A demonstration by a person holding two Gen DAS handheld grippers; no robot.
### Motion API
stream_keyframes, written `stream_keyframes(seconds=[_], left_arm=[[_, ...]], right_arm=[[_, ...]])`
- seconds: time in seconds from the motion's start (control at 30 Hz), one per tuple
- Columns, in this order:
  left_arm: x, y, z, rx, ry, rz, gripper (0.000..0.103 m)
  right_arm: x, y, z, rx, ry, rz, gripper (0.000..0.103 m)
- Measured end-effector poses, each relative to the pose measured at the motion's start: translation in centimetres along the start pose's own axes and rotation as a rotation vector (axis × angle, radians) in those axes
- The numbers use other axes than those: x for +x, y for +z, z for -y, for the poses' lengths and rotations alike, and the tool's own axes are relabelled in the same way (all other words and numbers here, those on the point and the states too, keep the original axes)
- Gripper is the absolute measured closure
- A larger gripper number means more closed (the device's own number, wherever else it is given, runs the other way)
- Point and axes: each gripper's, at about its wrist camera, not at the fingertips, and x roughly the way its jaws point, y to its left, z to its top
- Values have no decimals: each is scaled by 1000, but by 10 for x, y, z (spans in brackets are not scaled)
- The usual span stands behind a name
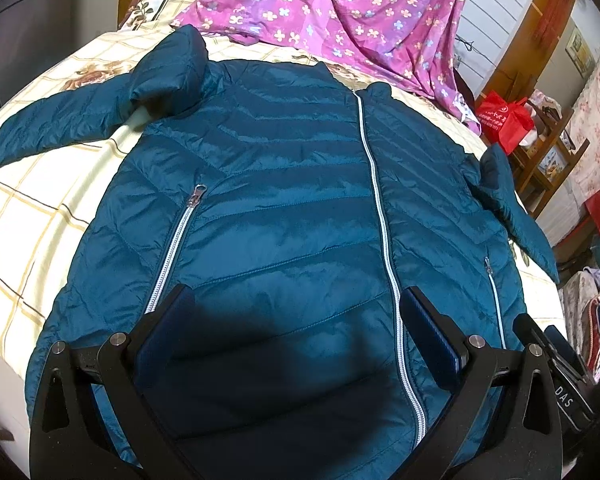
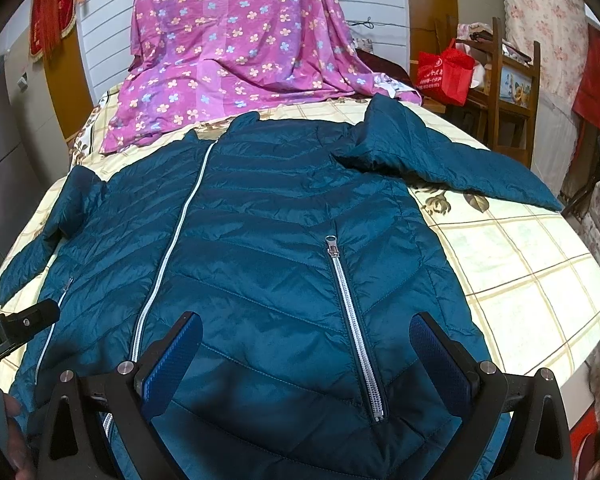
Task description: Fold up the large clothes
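A teal quilted puffer jacket (image 1: 284,184) lies front-up and spread flat on a bed covered by a cream checked quilt with a flower print (image 1: 40,216); its hem is nearest both cameras and its collar points toward the far end of the bed; the white centre zipper (image 1: 374,184) is closed along the whole front, and a slanted pocket zipper (image 2: 354,328) with a metal pull sits on each side of it. The sleeve seen on the left of the left wrist view (image 1: 72,112) is bent at the shoulder and stretches out across the quilt; the other sleeve (image 1: 512,208) lies out toward the bed's edge. Beyond the collar a purple sheet with small flowers (image 2: 236,44) is draped over the head of the bed, its lower edge just beside the collar. The left tongs (image 1: 300,312) are spread wide, hovering over the lower front of the jacket between one pocket zipper and the centre zipper, with nothing between the blue pads; the right tongs (image 2: 306,340) are likewise wide apart above the hem, straddling the other pocket zipper and holding nothing; whether either touches the fabric I cannot tell. To the side of the bed a red shopping bag (image 2: 444,72) sits on a wooden chair (image 2: 512,92).
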Motion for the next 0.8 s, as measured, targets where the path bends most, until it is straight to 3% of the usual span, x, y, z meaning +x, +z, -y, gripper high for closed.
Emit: stream_keyframes(seconds=[0.8], left_arm=[[0,1,0,-1,0,-1,0]], right_arm=[[1,-1,0,7,-2,-2,0]])
